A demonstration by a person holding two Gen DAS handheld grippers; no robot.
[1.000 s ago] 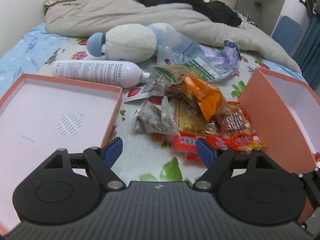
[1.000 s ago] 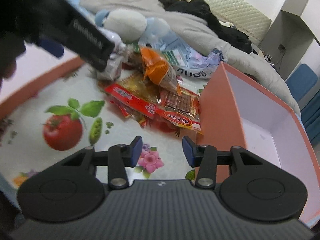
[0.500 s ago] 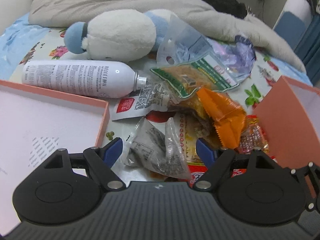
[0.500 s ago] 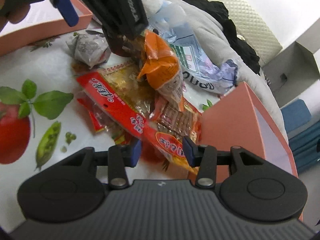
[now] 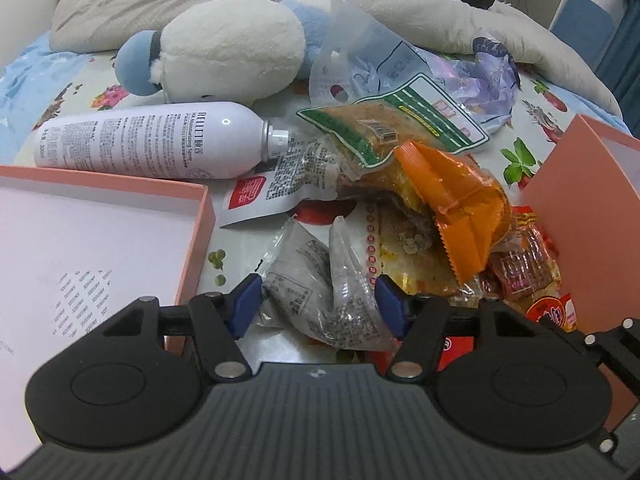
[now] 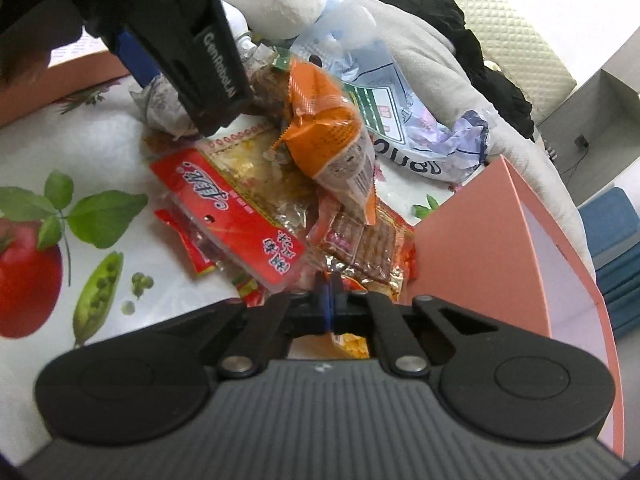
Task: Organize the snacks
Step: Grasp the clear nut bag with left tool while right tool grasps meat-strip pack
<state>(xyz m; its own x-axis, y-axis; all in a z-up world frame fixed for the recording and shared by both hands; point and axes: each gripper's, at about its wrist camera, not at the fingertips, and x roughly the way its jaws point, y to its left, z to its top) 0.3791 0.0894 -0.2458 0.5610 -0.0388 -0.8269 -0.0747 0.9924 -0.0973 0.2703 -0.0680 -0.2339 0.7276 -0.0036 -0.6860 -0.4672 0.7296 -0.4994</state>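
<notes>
Both fingers of L gripper (image 5: 318, 299) straddle grey packet (image 5: 320, 300) — R gripper (image 6: 328, 300) pinched.

The left gripper (image 6: 168, 52) covers part of the grey packet (image 6: 160, 104). The pink lid (image 5: 92, 240) and pink box (image 6: 520, 264) run off-frame.

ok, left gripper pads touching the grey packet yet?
Cannot tell. In the left wrist view the left gripper is open around the grey packet; both pads sit right at its crinkled edges, with no plain gap or contact.
</notes>
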